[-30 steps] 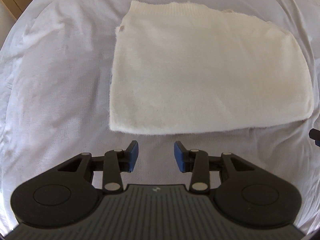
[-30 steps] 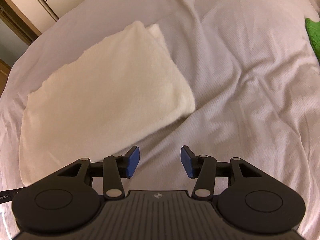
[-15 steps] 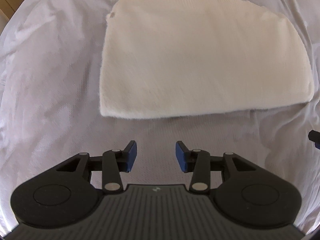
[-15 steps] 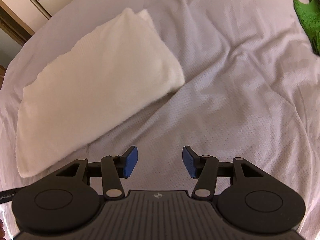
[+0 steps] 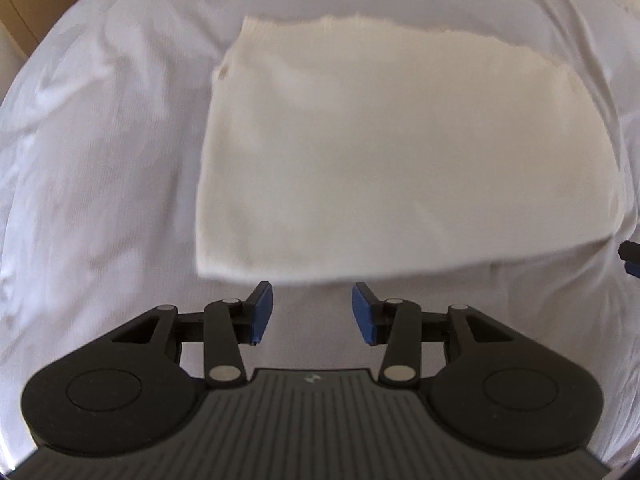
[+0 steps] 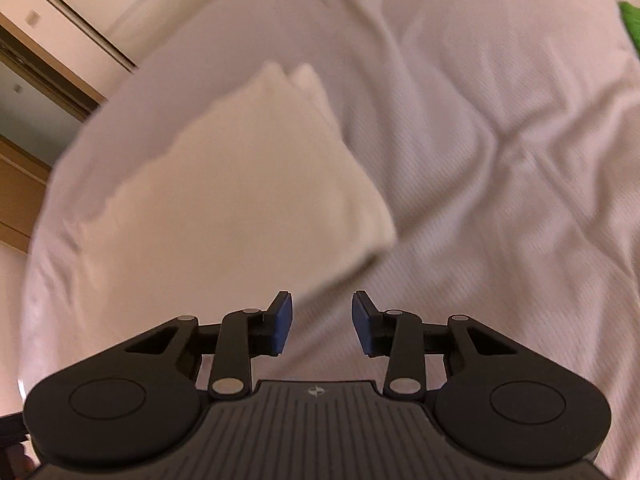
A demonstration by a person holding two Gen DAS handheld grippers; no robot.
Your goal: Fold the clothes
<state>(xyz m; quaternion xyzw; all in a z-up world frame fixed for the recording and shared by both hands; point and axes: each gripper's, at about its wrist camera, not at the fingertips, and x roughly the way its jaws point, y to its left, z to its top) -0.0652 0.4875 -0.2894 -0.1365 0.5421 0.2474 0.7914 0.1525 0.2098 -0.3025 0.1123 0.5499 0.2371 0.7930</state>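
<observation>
A wrinkled white sheet (image 5: 100, 168) is covering the whole bed, and a folded cream garment (image 5: 400, 152) is lying flat on it, right of the sheet's middle in the left wrist view. The left gripper (image 5: 312, 310) is hovering just short of the garment's near edge, its blue pads (image 5: 262, 308) standing spread with only sheet between them, gripping nothing. At the far right rim of that view a dark tip with a bit of blue (image 5: 631, 258) is poking in beside the garment's near right corner; what it belongs to cannot be told. In the right wrist view the garment (image 6: 240, 200) is sitting left of centre, blurred, its near right corner reaching toward the right gripper (image 6: 322, 322). That gripper is also hanging spread and empty above the sheet (image 6: 500, 160), the left pad (image 6: 280, 320) just beside the garment's edge. Wood-trimmed panels (image 6: 60, 40) are showing past the bed at upper left, and a scrap of green cloth (image 6: 631, 24) is lying at the far right edge.
</observation>
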